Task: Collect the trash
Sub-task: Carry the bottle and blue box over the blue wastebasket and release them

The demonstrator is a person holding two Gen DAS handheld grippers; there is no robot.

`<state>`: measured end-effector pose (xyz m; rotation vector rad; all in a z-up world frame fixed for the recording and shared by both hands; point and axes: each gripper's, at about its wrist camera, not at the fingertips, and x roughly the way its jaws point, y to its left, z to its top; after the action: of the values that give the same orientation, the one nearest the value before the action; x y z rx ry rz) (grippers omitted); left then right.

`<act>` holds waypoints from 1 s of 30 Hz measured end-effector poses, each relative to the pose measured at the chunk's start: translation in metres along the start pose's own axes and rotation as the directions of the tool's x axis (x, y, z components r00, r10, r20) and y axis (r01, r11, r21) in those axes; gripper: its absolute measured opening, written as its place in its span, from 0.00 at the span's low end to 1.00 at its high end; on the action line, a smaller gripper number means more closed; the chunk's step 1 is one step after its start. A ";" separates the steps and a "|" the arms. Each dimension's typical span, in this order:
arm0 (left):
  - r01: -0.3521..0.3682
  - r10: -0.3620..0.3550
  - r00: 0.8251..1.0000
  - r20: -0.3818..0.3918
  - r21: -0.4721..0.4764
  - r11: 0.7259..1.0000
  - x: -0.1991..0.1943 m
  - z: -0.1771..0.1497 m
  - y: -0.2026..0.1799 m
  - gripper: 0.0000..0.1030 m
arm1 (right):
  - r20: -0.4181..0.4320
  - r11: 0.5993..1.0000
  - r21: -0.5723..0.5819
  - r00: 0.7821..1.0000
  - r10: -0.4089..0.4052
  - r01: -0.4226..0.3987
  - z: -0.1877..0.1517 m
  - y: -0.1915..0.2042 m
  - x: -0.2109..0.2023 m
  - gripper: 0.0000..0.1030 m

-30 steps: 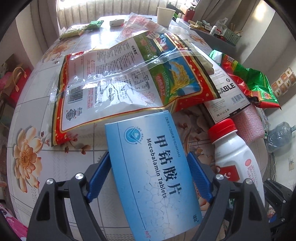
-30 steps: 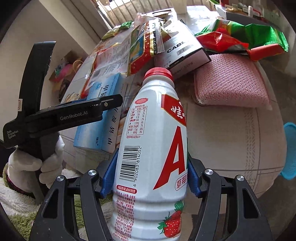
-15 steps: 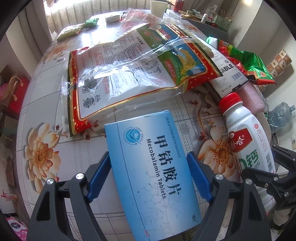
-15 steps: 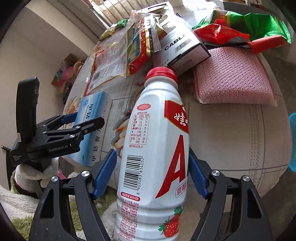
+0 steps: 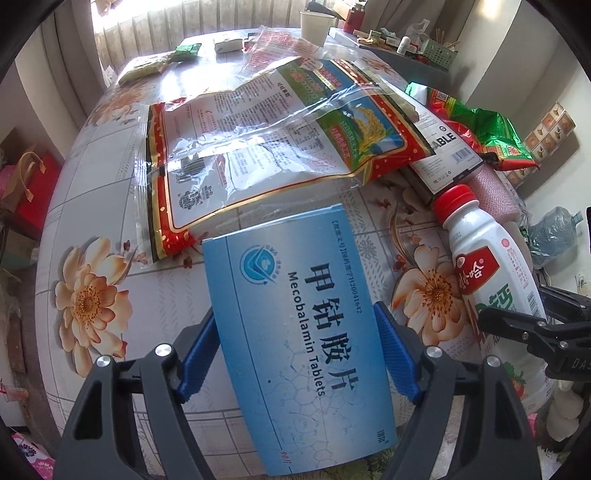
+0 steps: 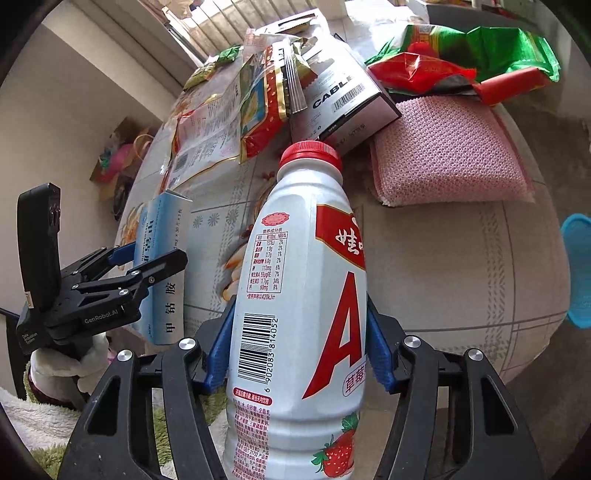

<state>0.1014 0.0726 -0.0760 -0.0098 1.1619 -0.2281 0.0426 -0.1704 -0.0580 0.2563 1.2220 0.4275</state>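
My left gripper (image 5: 295, 354) is shut on a blue Mecobalamin tablet box (image 5: 295, 325) and holds it above the near edge of the flowered table (image 5: 92, 295). My right gripper (image 6: 299, 347) is shut on a white strawberry milk bottle with a red cap (image 6: 299, 295). The bottle also shows in the left wrist view (image 5: 491, 273), to the right of the box. The left gripper with the box shows in the right wrist view (image 6: 122, 280), to the left of the bottle. A large flat rice bag (image 5: 266, 140) lies on the table behind both.
A white cable box (image 5: 443, 151), a pink sponge cloth (image 6: 447, 162) and a green and red snack bag (image 6: 472, 55) lie at the table's right side. Small green packets (image 5: 162, 62), a white packet and a paper cup (image 5: 314, 24) sit at the far end.
Both grippers have pulled back and up from the table, carrying the box and the bottle. The left gripper has drifted farther from the right one.
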 end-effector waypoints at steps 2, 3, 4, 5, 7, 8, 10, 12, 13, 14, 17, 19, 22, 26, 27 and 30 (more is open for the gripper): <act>0.019 -0.019 1.000 0.008 0.000 1.000 -0.007 -0.002 0.001 0.74 | 0.003 1.000 0.003 1.000 0.023 -0.023 -0.002 0.000 -0.004 0.56; 0.027 -0.027 1.000 0.014 0.001 1.000 -0.011 -0.003 0.001 0.74 | 0.007 1.000 0.002 1.000 0.028 -0.028 -0.003 0.001 -0.006 0.56; 0.038 -0.038 0.999 0.021 0.001 0.999 -0.014 -0.004 0.001 0.74 | 0.012 0.999 0.001 0.999 0.032 -0.032 -0.003 0.002 -0.008 0.56; 0.049 -0.049 0.998 0.029 0.000 0.999 -0.019 -0.004 0.001 0.74 | 0.019 0.999 0.001 0.999 0.039 -0.039 -0.004 0.002 -0.011 0.56; 0.071 -0.071 0.996 0.049 0.000 0.997 -0.028 -0.005 0.000 0.74 | 0.037 0.998 0.003 0.998 0.060 -0.060 -0.005 0.001 -0.018 0.56; 0.081 -0.081 0.995 0.059 0.001 0.997 -0.032 -0.004 -0.002 0.74 | 0.046 0.997 0.006 0.996 0.071 -0.071 -0.005 0.000 -0.021 0.56; 0.098 -0.099 0.992 0.079 0.009 0.995 -0.041 -0.002 -0.007 0.74 | 0.068 0.996 0.012 0.994 0.086 -0.087 -0.005 -0.001 -0.029 0.56; 0.114 -0.116 0.989 0.097 0.024 0.993 -0.049 0.002 -0.014 0.74 | 0.095 0.995 0.018 0.990 0.101 -0.103 -0.007 -0.003 -0.037 0.56; 0.122 -0.125 0.987 0.104 0.034 0.992 -0.053 0.003 -0.018 0.74 | 0.110 0.994 0.022 0.988 0.108 -0.111 -0.008 -0.005 -0.042 0.56; 0.129 -0.134 0.985 0.112 0.045 0.991 -0.057 0.005 -0.022 0.74 | 0.125 0.993 0.028 0.986 0.113 -0.118 -0.009 -0.007 -0.048 0.56; 0.153 -0.165 0.977 0.133 0.093 0.984 -0.067 0.016 -0.039 0.74 | 0.181 0.989 0.058 0.976 0.123 -0.136 -0.014 -0.019 -0.065 0.56; 0.181 -0.200 0.970 0.138 0.139 0.974 -0.072 0.024 -0.056 0.74 | 0.224 0.985 0.090 0.967 0.122 -0.145 -0.018 -0.032 -0.079 0.56; 0.242 -0.274 0.953 0.130 0.219 0.945 -0.076 0.039 -0.089 0.74 | 0.289 0.975 0.159 0.952 0.102 -0.153 -0.028 -0.057 -0.099 0.56; 0.299 -0.346 0.934 0.090 0.333 0.894 -0.073 0.062 -0.145 0.74 | 0.368 0.946 0.284 0.929 0.043 -0.157 -0.048 -0.101 -0.126 0.56; 0.317 -0.365 0.928 0.073 0.359 0.878 -0.070 0.069 -0.162 0.74 | 0.387 0.935 0.318 0.922 0.023 -0.157 -0.053 -0.112 -0.132 0.56; 0.356 -0.404 0.914 0.021 0.431 0.829 -0.061 0.087 -0.216 0.74 | 0.433 0.889 0.430 0.900 -0.050 -0.158 -0.076 -0.155 -0.152 0.56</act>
<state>0.1195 -0.1371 0.0415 0.1250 0.9695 -0.8250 -0.0435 -0.3793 -0.0180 0.7564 0.8557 0.1082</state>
